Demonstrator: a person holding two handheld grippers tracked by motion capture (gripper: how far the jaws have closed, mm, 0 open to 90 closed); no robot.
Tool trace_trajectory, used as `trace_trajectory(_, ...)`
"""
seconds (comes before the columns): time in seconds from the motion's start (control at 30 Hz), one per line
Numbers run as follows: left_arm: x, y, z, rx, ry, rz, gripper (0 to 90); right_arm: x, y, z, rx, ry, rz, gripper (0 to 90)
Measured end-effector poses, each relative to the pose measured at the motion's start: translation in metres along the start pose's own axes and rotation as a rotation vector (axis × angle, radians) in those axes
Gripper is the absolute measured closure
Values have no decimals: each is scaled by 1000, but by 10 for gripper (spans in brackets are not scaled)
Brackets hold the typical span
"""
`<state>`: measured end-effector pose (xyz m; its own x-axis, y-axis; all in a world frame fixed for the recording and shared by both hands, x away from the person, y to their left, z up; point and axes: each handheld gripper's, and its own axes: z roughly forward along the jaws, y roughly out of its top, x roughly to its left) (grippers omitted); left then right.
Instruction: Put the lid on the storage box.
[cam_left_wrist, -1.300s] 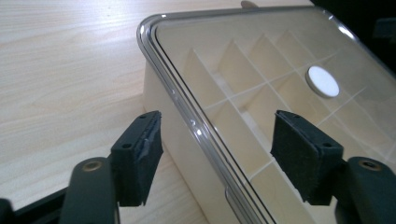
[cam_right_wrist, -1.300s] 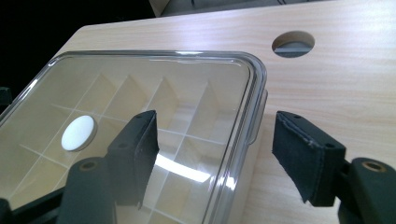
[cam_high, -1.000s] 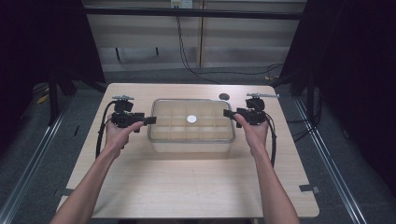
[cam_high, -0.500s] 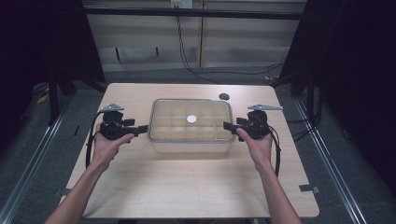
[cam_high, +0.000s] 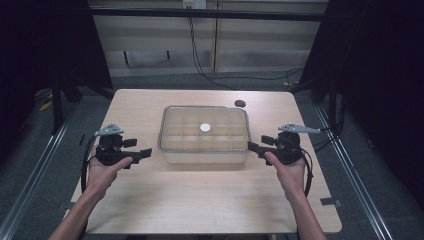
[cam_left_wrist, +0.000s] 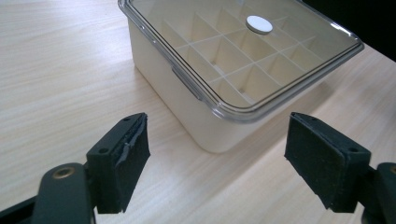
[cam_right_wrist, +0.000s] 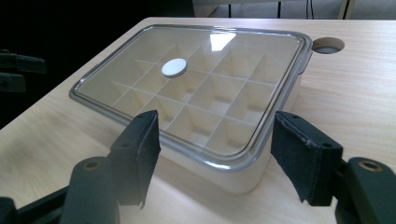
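Observation:
A cream box with a clear lid stands mid-table, split inside into several compartments. A small white disc lies at the lid's centre. My left gripper hovers just left of the box's near left corner, pointing at it. Its jaws have just been opening and stand wide, nothing between them. My right gripper is by the near right corner, open too. The box lies just ahead of the left pads. The box also lies just ahead of the right pads.
A round hole is cut in the tabletop behind the box's far right corner. The wooden table has bare room in front of the box. Metal rails run along both sides, and black curtains hang beyond.
Both hands have drawn back toward the person along the box's short sides, from its far half to its near corners. The box and disc have stayed put.

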<state>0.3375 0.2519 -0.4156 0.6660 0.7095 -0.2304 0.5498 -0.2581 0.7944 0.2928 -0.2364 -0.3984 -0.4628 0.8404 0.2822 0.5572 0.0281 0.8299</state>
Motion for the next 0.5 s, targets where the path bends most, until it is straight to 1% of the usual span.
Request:
trace_trajectory(0.07,-3,-5,-5,4,11,10,227,2,-5,-7,-11,4,-1,324)
trace_trajectory(0.1,-3,-7,-7,14,20,6,229,3,-7,-10,-15,2,0,324)
trace_trajectory(0.17,-6,-13,-12,3,20,-6,245,4,-13,-17,-15,1,4,323)
trace_trajectory(0.23,-7,-19,-16,5,27,-11,249,5,-19,-24,-21,-2,5,321)
trace_trajectory(0.3,-7,-25,-19,31,17,-5,250,5,-24,-31,-30,-5,9,310)
trace_trajectory(0.33,-7,-29,-21,41,24,-6,250,4,-27,-35,-38,-11,13,309)
trace_trajectory(0.37,-8,-32,-22,35,31,-9,251,4,-30,-39,-46,-16,23,308)
trace_trajectory(0.4,-8,-36,-25,45,30,-2,255,4,-33,-41,-51,-17,28,306)
trace_trajectory(0.43,-9,-40,-25,46,34,-7,259,4,-37,-46,-56,-23,27,305)
trace_trajectory(0.5,-11,-49,-28,55,28,-4,265,4,-45,-51,-53,-32,32,301)
